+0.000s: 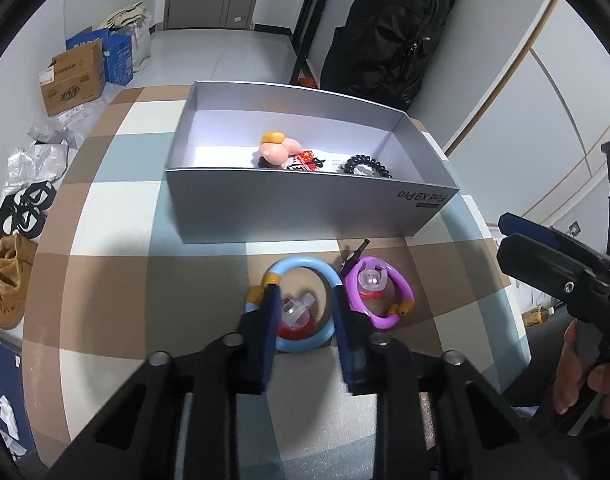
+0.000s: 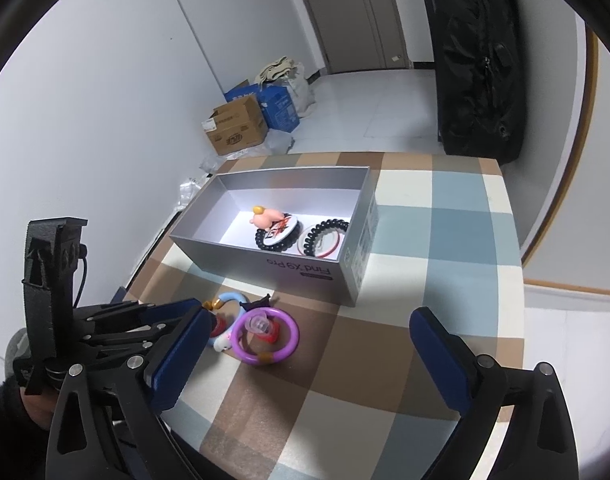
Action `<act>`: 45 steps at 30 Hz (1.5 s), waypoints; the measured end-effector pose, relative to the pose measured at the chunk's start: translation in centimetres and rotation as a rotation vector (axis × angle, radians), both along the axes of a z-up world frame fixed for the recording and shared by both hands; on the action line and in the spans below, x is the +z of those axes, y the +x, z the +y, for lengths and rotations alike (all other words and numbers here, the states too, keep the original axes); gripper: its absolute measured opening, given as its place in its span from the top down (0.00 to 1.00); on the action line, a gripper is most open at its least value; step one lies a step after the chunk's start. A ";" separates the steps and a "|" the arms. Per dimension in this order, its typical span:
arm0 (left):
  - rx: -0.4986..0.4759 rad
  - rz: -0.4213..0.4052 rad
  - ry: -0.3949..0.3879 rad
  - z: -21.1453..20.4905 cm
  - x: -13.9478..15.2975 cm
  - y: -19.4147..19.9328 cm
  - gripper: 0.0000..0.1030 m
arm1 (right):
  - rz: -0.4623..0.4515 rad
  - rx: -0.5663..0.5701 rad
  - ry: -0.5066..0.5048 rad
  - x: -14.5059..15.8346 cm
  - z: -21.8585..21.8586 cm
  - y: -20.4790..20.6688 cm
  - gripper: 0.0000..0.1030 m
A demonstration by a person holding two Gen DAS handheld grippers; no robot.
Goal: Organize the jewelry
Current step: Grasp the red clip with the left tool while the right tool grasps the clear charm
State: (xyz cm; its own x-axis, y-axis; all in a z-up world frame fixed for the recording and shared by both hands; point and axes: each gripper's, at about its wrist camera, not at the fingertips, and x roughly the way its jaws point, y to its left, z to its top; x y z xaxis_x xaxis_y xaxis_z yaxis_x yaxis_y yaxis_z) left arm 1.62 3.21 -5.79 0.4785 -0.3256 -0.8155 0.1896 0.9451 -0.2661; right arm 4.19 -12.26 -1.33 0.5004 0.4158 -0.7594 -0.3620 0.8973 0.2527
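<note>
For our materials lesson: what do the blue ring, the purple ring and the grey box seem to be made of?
Blue ring: likely moulded plastic, smooth, with a soft sheen.
Purple ring: the same look, glossy plastic with a small tan joint.
Grey box: probably stiff cardboard, matte silvery finish, thin straight walls and printed lettering.

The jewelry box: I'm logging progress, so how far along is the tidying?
Done: the grey box already holds a black bead bracelet, a black coil band and a pink figure charm. In hand: the left gripper has its jaws closed across the blue ring bracelet on the checked tablecloth. Left: the purple ring bracelet beside it; the right gripper hovers open and empty.
</note>
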 end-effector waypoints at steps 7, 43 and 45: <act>-0.011 0.001 0.013 0.0 0.2 0.0 0.96 | 0.000 0.005 0.001 0.1 0.2 -0.1 0.03; 0.116 -0.062 -0.265 4.5 4.1 0.6 0.99 | 0.131 0.148 -0.045 -4.0 6.0 0.9 0.54; 0.114 -0.061 -0.263 4.6 4.1 0.5 0.99 | 0.141 0.151 -0.043 -4.2 6.4 1.1 0.60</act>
